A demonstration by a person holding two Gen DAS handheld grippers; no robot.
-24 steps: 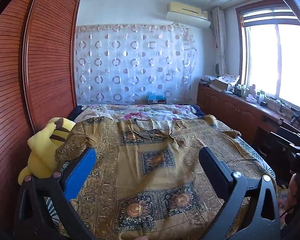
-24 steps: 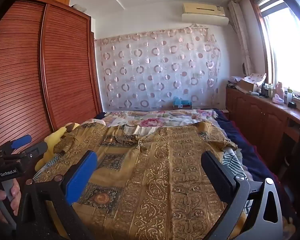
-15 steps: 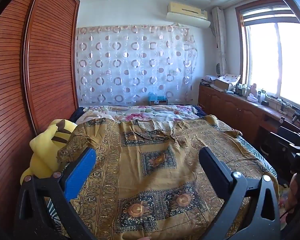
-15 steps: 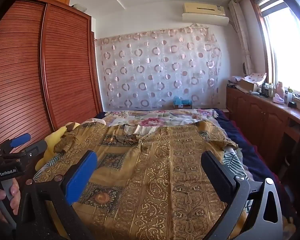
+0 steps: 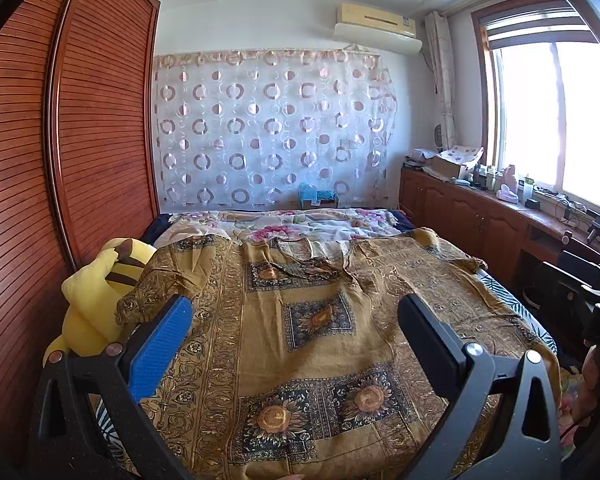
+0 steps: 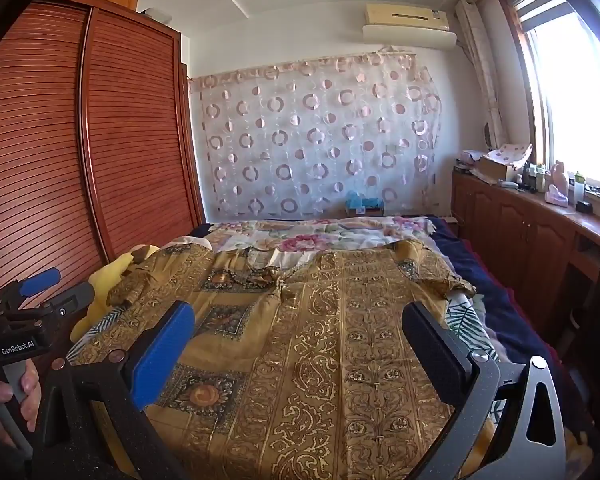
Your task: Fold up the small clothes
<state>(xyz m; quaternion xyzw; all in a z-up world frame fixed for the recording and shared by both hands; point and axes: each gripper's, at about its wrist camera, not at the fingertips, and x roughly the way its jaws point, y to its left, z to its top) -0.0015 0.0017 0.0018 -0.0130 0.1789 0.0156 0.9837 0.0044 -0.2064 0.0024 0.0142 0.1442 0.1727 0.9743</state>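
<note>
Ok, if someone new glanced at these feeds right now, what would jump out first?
The gold patterned garment spread flat across the bed, filling the middle of both views. Then the yellow plush toy wedged at its left edge against the red slatted wardrobe. Both the left gripper and right gripper hang open above the cloth, holding nothing.

Sunlit window (image 5: 556,120), slatted wooden wardrobe (image 5: 60,140), circle-patterned curtain (image 5: 272,132).

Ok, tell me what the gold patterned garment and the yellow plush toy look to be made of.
Gold patterned garment: thin woven cloth, perhaps cotton or a silky blend, since it lies limp with soft creases and a faint metallic sheen in the print. Yellow plush toy: soft matte fleece over stuffing, judging by its rounded, puffy shape.
</note>
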